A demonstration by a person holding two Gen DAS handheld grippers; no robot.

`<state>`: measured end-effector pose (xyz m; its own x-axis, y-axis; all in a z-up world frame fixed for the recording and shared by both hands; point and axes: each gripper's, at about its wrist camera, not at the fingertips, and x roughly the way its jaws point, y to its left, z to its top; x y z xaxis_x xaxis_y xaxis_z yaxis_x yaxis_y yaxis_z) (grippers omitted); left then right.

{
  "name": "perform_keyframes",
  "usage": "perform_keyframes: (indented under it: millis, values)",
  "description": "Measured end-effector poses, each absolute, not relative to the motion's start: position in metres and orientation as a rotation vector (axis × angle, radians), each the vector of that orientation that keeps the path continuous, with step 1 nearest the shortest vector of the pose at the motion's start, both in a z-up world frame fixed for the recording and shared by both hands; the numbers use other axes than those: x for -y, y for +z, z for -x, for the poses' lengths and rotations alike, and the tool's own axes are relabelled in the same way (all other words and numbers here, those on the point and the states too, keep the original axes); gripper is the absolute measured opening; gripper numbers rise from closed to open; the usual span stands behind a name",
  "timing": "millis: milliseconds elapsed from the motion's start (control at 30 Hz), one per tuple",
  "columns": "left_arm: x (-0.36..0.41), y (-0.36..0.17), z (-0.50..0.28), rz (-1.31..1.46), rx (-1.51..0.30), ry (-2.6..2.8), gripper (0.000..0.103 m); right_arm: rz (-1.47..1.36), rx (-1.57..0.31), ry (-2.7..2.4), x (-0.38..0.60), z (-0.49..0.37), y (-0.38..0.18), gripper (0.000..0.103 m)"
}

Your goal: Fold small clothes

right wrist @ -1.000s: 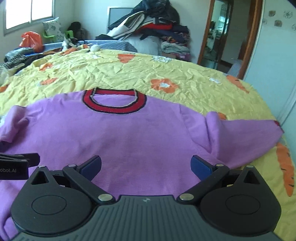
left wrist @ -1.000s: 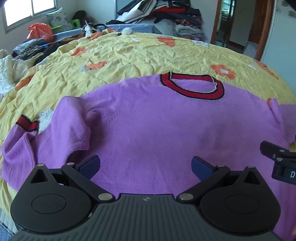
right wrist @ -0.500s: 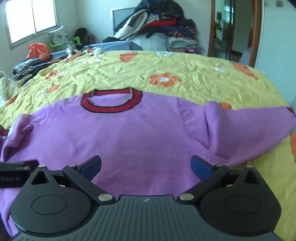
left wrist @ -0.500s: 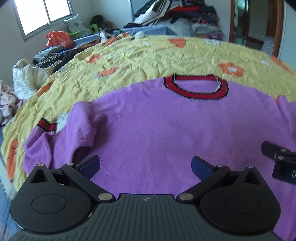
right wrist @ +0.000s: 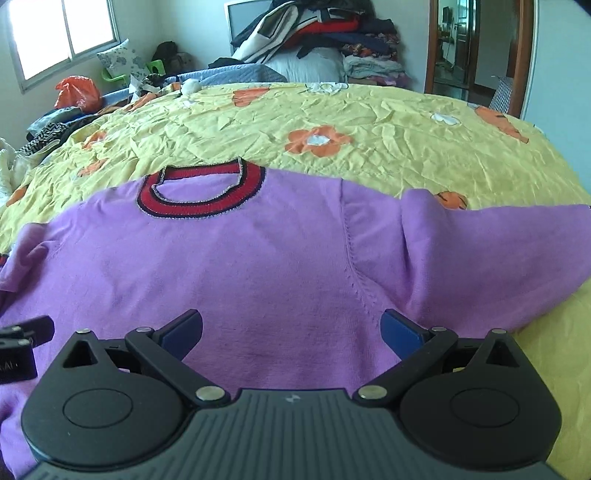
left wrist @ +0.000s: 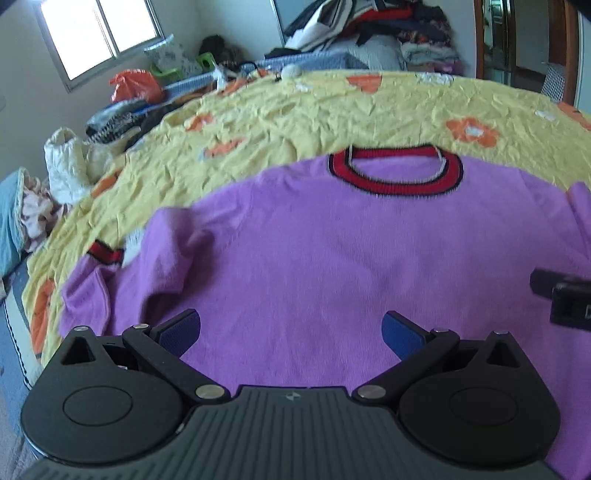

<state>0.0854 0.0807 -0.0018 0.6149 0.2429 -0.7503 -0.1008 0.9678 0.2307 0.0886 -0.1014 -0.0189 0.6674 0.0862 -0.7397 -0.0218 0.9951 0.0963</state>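
A small purple sweater [left wrist: 332, 266] [right wrist: 258, 266] with a red and black collar [left wrist: 395, 177] [right wrist: 201, 192] lies spread flat on a yellow flowered bedsheet [left wrist: 314, 118] [right wrist: 369, 122]. Its left sleeve [left wrist: 122, 273] is crumpled, with a red cuff [left wrist: 105, 253] showing. Its right sleeve [right wrist: 480, 251] stretches out to the right. My left gripper [left wrist: 291, 332] hovers open over the lower body of the sweater. My right gripper [right wrist: 291, 330] is open over the lower right part, near the armpit seam. Neither holds anything. Each gripper's edge shows in the other's view.
A heap of clothes [right wrist: 314, 33] is stacked at the far end of the bed. More clothes and an orange bag [left wrist: 135, 85] lie along the left side under a window [left wrist: 99, 33]. A doorway [right wrist: 472, 48] is at the right. The bed's left edge [left wrist: 22, 314] drops off.
Both grippers have tilted and drawn back slightly, so the sweater sits lower and further away in the views. The left view has swung to the left. Both grippers stayed open.
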Motion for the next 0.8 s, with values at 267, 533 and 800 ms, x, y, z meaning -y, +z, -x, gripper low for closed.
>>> perform_keyframes:
  millis: [267,533,800]
  values:
    - [-0.081,-0.004,-0.090,-0.132,-0.916,0.150,0.103,-0.063,-0.837,0.039,0.102,-0.085,-0.018,0.103]
    - [-0.078,-0.003,-0.088,-0.151,-0.899,0.104,0.103,-0.047,-0.827,-0.008,0.105,-0.078,-0.014,0.103]
    - [-0.066,-0.009,-0.101,-0.156,-0.903,0.039,0.103,-0.028,-0.838,-0.068,0.121,-0.084,-0.018,0.103]
